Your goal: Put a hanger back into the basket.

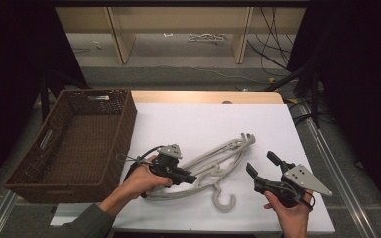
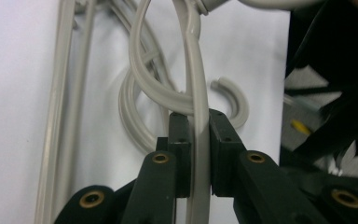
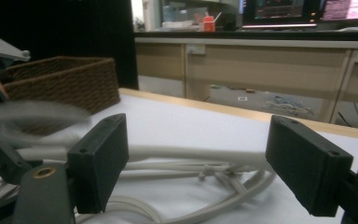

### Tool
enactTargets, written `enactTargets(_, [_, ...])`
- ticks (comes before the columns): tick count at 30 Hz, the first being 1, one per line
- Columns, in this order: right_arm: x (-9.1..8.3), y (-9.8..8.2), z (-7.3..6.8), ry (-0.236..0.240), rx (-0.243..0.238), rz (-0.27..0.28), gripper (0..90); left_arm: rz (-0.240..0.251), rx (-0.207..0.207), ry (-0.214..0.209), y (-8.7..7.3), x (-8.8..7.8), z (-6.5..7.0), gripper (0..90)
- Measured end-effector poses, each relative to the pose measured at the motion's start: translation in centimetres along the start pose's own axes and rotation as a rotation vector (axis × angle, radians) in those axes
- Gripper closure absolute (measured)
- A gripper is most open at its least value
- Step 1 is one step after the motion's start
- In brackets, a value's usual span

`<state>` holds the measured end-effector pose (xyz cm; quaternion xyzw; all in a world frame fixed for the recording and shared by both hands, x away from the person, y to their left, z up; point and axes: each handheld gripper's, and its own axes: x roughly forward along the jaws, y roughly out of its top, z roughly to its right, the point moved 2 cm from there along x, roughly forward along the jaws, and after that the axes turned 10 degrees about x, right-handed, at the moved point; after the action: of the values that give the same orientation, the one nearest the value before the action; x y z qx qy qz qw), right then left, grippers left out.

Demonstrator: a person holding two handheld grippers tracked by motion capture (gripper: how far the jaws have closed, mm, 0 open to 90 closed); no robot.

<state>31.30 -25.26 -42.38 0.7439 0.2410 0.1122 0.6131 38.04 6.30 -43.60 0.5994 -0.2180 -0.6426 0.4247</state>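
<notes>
Hangers on table, right of basket

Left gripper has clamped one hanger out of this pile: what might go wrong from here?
1. The left gripper pinches a thin bar of one grey hanger; another hanger's hook loops around it, so lifting may drag the tangled pile along.
2. The narrow bar might twist or slip between the pads.
3. The open right gripper sits close; snagged hangers may swing into it.
</notes>
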Motion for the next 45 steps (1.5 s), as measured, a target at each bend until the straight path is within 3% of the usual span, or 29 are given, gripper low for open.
enactTargets(4, [-0.1,-0.1,0.6,-0.008,0.034,-0.003,22.2,0.062,-0.058,0.004,-0.1,-1.2,-0.8,81.8])
enactTargets(6, [0.0,-0.1,0.6,-0.004,0.052,0.009,22.2,0.092,-0.091,0.025,-0.2,-1.8,-1.2,81.7])
enactTargets(9, [-0.1,-0.2,0.4,0.003,0.042,-0.024,22.2,0.138,-0.132,0.029,-0.2,-2.9,-1.8,81.7])
enactTargets(12, [0.1,-0.2,0.4,0.007,0.037,-0.006,22.2,0.175,-0.158,0.029,-0.1,-3.8,-1.9,81.7])
enactTargets(15, [0.1,-0.3,0.4,0.007,0.037,-0.004,22.2,0.189,-0.159,0.038,0.1,-4.4,-1.9,81.7])
enactTargets(16, [0.0,-0.3,0.3,0.009,0.056,-0.030,22.2,0.214,-0.161,0.041,0.5,-5.0,-1.8,81.7])
enactTargets(21, [0.1,-0.3,0.5,0.004,0.043,-0.022,22.1,0.230,-0.144,0.048,1.3,-5.9,-1.3,81.7])
enactTargets(23, [0.1,-0.4,0.6,0.001,0.049,-0.023,22.1,0.243,-0.133,0.043,1.8,-6.4,-0.9,81.7])
enactTargets(27, [0.1,-0.4,0.6,0.003,0.044,-0.027,22.2,0.260,-0.053,0.054,3.6,-8.1,-0.3,81.7])
enactTargets(29, [0.1,-0.3,0.6,0.002,0.047,-0.023,22.2,0.254,-0.072,0.063,3.8,-8.5,-0.1,81.7])
enactTargets(32, [0.1,-0.4,0.6,0.009,0.047,-0.030,22.5,0.265,-0.061,0.100,4.4,-10.8,-0.1,81.7])
enactTargets(33, [0.1,-0.5,0.6,0.006,0.051,-0.034,22.8,0.265,-0.061,0.100,4.4,-10.8,-0.1,81.7])
enactTargets(34, [0.1,-0.5,0.5,0.011,0.064,-0.040,23.4,0.274,-0.063,0.131,4.4,-12.1,-0.3,81.7])
enactTargets(37, [0.2,-0.5,0.6,0.011,0.044,-0.030,23.4,0.282,-0.062,0.160,4.3,-13.3,-0.5,81.7])
enactTargets(38, [0.2,-0.5,0.5,0.012,0.042,-0.045,23.4,0.302,-0.069,0.189,4.1,-14.7,-0.9,81.7])
enactTargets(43, [0.4,-0.6,0.5,0.018,0.045,-0.043,22.8,0.322,-0.060,0.234,3.3,-17.1,-1.6,81.7])
enactTargets(44, [0.3,-0.7,0.5,0.017,0.041,-0.051,22.5,0.325,-0.046,0.276,2.7,-18.1,-2.2,81.7])
enactTargets(45, [0.3,-0.7,0.5,0.017,0.041,-0.051,22.5,0.325,-0.046,0.276,2.7,-18.1,-2.2,81.7])
